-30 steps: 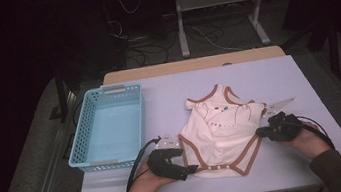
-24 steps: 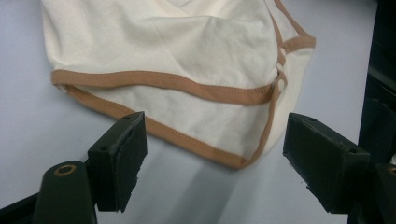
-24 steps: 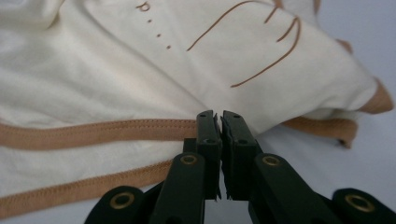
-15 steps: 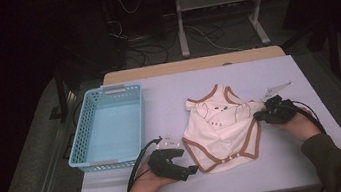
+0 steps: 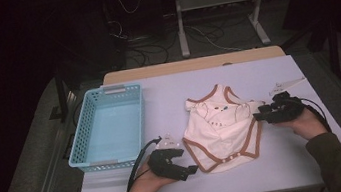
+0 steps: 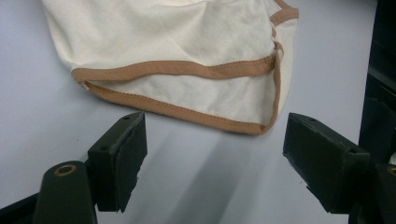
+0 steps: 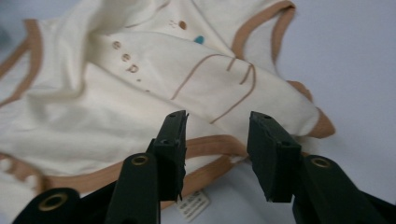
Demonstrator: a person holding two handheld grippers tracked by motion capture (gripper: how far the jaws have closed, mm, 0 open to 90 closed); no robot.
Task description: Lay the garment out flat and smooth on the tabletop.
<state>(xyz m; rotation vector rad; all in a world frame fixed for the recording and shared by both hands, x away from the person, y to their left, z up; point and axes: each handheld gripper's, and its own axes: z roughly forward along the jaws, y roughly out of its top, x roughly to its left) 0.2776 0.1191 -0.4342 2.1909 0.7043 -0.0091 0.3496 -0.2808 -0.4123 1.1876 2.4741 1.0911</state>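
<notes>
A: We find the baby bodysuit (image 5: pixel 224 131) at centre right of the high view, lying partly folded on the bench (image 5: pixel 288 160), with the blue basket (image 5: pixel 110 127) well apart at left centre. The work in hand appears to be folding the garment.

B: What do the claws do?

A: The left claw (image 5: pixel 188 168) sits at lower centre, jaws wide and bare, just short of the brown-trimmed lower hem. In the left gripper view that hem (image 6: pixel 187 109) lies beyond both pads, untouched. The right claw (image 5: pixel 260 115) is at the garment's right edge. Its jaws have just been opening; in the right gripper view they stand partly apart over the fold (image 7: pixel 219 135), and no cloth is pinched between them.

B: How do we do this step well?

A: We judge that the side fold has just been laid. We draw the right claw clear without dragging the trim, so the fold stays flat. For the next fold we take the hem with both pads fully on the cloth, close to the bench, and lift evenly.

B: Any writing?

A: A small white care label (image 7: pixel 192 205) shows at the bottom of the right gripper view; its print is too small to read. Brown letters on the chest (image 7: pixel 125 63) read roughly "eep"; the rest is hidden in folds.
</notes>
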